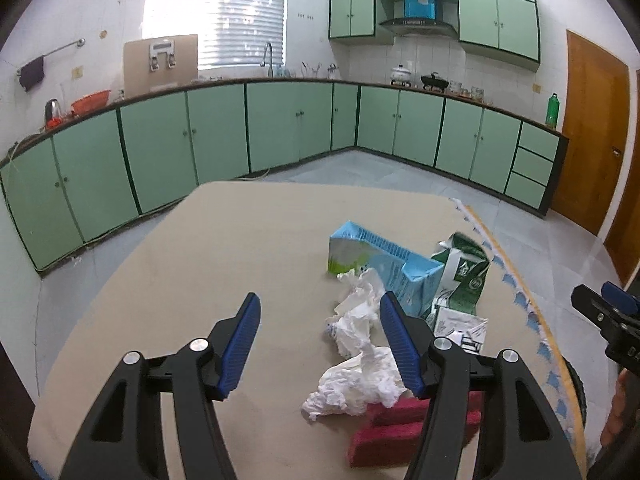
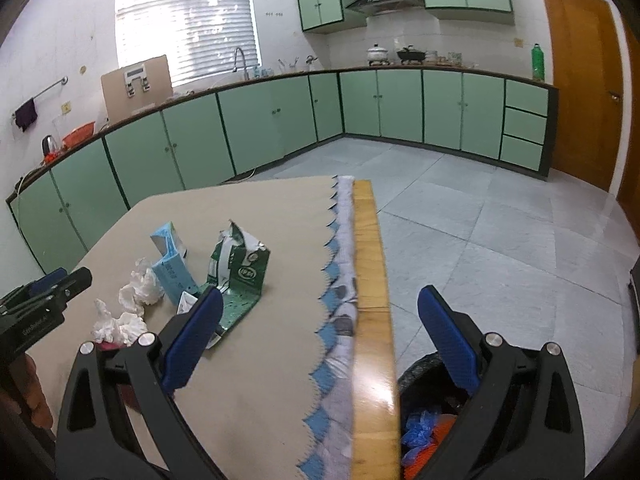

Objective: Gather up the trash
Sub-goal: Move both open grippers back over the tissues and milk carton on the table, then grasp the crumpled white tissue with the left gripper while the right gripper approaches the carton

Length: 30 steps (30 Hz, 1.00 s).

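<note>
Black bin (image 2: 420, 376) with blue and orange scraps; both tools (image 1: 320, 340) (image 2: 320, 340) apart, empty.

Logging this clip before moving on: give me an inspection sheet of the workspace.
Surface: table under beige cloth, wooden edge bare.
Job's things: crumpled tissues, blue carton, torn green carton, red pack; bin with black liner beside table.
Clutter: nothing seen.
Grippers: left gripper and right gripper, jaws open, empty.
Cables: cord along floor under cabinets.
Surroundings: green kitchen cabinets, window, wooden door.
</note>
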Motion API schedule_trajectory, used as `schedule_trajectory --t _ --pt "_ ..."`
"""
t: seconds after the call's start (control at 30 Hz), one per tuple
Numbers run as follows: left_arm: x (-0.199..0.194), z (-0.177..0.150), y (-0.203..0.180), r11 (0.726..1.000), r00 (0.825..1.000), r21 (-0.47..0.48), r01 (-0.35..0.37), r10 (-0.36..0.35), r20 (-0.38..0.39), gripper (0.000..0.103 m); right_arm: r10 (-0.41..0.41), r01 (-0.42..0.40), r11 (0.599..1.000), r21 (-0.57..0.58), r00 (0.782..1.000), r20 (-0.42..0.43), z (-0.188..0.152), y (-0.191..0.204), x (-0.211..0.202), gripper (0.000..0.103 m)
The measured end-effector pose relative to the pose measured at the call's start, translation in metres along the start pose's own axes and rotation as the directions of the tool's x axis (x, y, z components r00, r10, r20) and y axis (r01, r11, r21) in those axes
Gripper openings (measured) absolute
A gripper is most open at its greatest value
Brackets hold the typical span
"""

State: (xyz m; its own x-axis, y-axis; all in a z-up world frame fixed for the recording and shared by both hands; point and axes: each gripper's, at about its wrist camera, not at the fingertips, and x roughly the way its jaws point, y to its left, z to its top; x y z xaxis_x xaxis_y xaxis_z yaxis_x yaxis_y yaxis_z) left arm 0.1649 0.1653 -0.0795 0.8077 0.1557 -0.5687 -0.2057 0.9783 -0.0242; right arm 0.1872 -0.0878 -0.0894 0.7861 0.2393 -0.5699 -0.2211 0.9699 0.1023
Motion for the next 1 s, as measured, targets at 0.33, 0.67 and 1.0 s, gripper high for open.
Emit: schedule_trajectory --t 0.33,0.67,1.0 --pt "0.035 0.007 0.004 0.998 0.997 -0.022 0.050 -0.052 -0.050 0.061 0.012 -0.012 0.999 -0.033 1.000 -0.019 0.007 0.018 0.026 0.095" --pt "0.063 0.012 0.000 0.995 0.987 0.004 0.101 -0.100 -0.129 0.058 0.014 -0.016 0.999 -0.039 0.999 -0.039 0.012 0.025 0.046 0.095" --pt "0.075 0.011 -0.007 0.984 0.969 0.012 0.177 -0.172 -0.179 0.011 0.020 -0.023 0.998 -0.054 0.998 -0.054 0.015 0.032 0.056 0.095"
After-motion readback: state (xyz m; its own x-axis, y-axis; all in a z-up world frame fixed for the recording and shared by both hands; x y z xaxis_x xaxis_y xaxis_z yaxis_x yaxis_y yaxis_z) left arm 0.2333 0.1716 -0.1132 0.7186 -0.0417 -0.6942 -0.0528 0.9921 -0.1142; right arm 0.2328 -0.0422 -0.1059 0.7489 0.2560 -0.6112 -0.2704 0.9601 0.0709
